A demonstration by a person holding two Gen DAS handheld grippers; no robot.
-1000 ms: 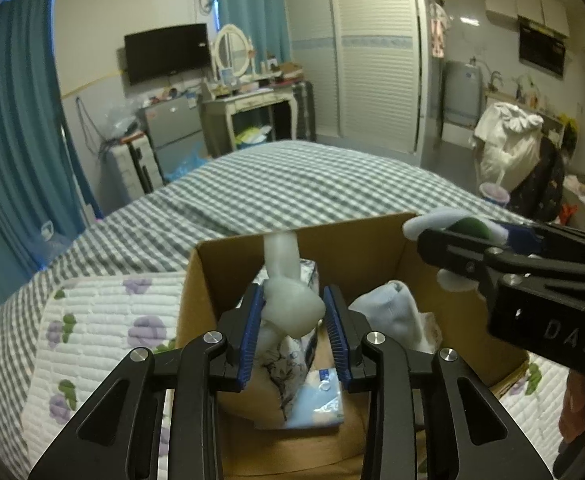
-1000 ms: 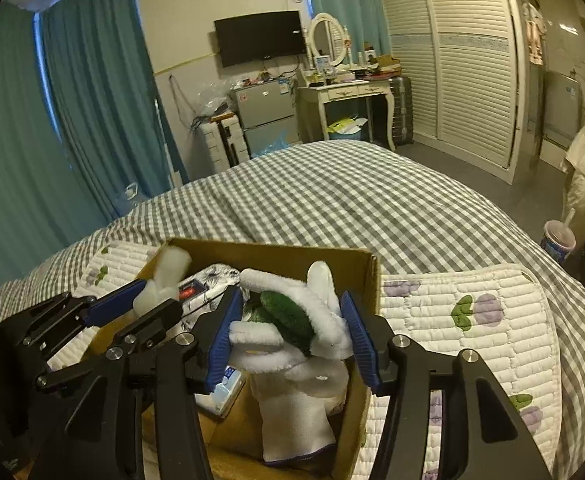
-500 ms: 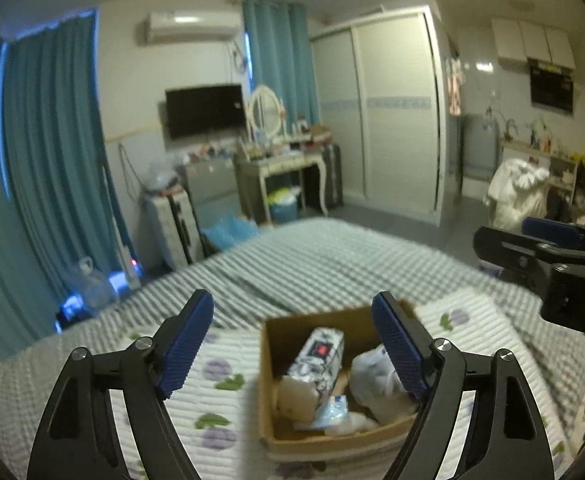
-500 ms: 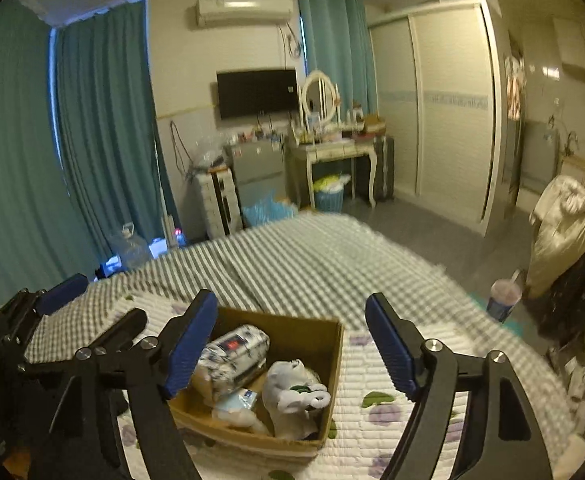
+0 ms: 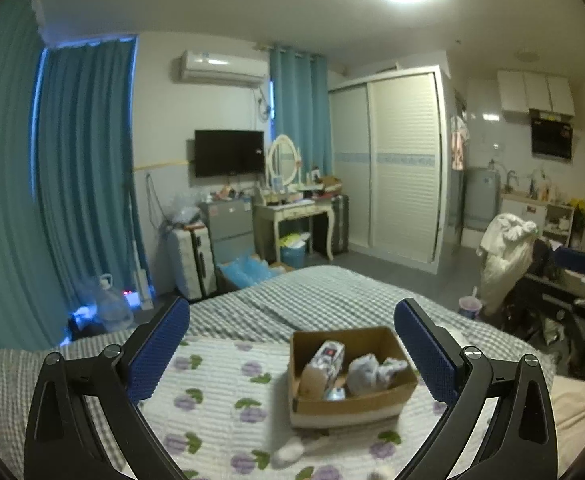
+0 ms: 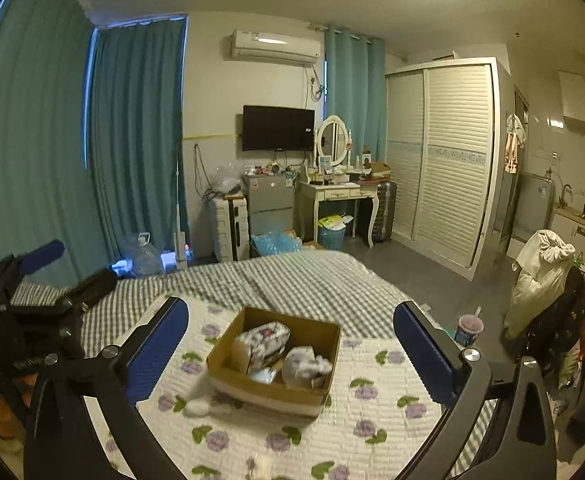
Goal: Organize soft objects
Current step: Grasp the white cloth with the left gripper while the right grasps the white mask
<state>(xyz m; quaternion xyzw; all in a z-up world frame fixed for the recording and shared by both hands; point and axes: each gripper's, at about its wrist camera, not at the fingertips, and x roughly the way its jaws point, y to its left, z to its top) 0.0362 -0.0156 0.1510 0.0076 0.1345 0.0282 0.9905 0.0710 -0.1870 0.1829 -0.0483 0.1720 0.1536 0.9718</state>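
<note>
A cardboard box [image 5: 348, 402] [image 6: 270, 390] stands on the flowered quilt [image 5: 220, 396] [image 6: 376, 420] on the bed. It holds a patterned soft pack [image 5: 326, 360] [image 6: 262, 342] and a pale plush toy [image 5: 376, 368] [image 6: 306, 366]. A small white soft object [image 5: 290, 450] [image 6: 197, 407] lies on the quilt just outside the box. My left gripper [image 5: 292, 356] and right gripper [image 6: 291, 354] are both wide open, empty, raised well above and back from the box.
The bed has a grey checked cover [image 5: 316, 300]. Beyond it stand a dressing table [image 6: 342, 196], suitcases [image 6: 230, 226], teal curtains [image 6: 132, 140] and a sliding wardrobe [image 6: 444, 160]. A chair piled with clothes [image 6: 544, 280] stands at the right.
One second ago both grippers were shut on soft toys over the box. They opened, left the toys in the box, and have pulled up and back from it.
</note>
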